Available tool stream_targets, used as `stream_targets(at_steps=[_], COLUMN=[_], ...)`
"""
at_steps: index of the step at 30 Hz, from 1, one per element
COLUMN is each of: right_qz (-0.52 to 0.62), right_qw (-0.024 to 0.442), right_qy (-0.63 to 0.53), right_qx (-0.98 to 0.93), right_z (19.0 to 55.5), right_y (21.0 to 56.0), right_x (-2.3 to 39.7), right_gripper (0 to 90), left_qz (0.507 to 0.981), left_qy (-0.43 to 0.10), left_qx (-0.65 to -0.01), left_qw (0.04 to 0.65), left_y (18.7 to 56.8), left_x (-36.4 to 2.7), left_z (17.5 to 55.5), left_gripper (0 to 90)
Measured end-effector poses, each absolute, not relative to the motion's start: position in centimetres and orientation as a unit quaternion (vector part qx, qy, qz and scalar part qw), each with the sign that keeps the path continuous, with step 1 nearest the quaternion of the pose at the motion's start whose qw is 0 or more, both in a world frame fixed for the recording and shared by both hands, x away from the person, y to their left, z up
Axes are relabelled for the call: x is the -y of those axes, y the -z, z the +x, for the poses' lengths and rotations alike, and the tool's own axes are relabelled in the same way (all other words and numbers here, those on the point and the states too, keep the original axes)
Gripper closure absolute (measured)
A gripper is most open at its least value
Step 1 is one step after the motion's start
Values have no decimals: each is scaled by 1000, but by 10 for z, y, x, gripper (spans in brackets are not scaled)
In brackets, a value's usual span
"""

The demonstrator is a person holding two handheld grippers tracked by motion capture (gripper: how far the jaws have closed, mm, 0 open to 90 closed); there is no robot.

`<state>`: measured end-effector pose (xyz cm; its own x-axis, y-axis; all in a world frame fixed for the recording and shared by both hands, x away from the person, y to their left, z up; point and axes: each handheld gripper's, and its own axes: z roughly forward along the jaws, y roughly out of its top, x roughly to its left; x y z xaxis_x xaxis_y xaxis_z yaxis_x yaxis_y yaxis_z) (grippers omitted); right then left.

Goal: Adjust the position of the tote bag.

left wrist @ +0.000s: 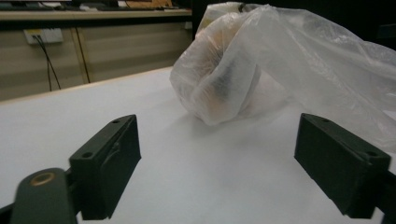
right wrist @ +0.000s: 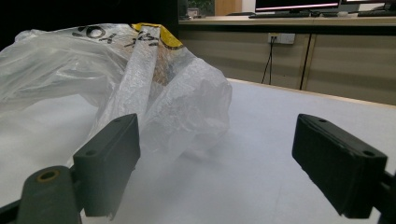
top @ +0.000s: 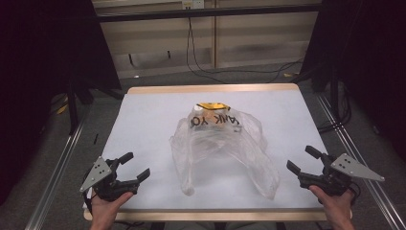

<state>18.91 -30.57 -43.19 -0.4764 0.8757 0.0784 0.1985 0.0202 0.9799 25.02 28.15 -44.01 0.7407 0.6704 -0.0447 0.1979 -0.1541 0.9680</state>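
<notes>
A clear plastic bag (top: 222, 143) with black lettering and a yellow mark lies crumpled in the middle of the white table (top: 143, 120), something brownish inside it. My left gripper (top: 134, 166) rests open near the front left corner, apart from the bag. Over by the front right corner my right gripper (top: 303, 159) stands open too, also clear of the bag. In the left gripper view the bag (left wrist: 261, 65) bulges ahead between the wide-set jaws of the left gripper (left wrist: 233, 168). The right gripper view has the bag (right wrist: 140, 79) ahead on the left of the right gripper (right wrist: 215, 168).
Metal rails (top: 57, 167) run along both sides of the table. Black cables (top: 201, 62) trail over the floor behind it, below a wooden wall panel. Dark stands flank the back corners.
</notes>
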Motion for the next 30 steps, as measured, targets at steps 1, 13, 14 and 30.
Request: stream_targets(at_steps=[1,13,14,30], right_qz=[414,425,423,391], right_qw=[296,272,263,224], right_qy=[-563,-566,-569,-565], right_qx=[-651,-652,-654,-691], right_z=[190,186,184,166], right_y=[432,430,429,422], right_x=[306,311,311,289], right_gripper=[146,209,242,357], left_qz=[735,752,755,790], left_qy=[-203,-176,-170,-119], left_qx=[-298,-276,-270,-215], left_qw=[574,572,573,562], left_y=[440,432,431,423], left_x=[-281,-266,-260,-232], left_z=[250,243,242,228], left_gripper=[164,239,241,367])
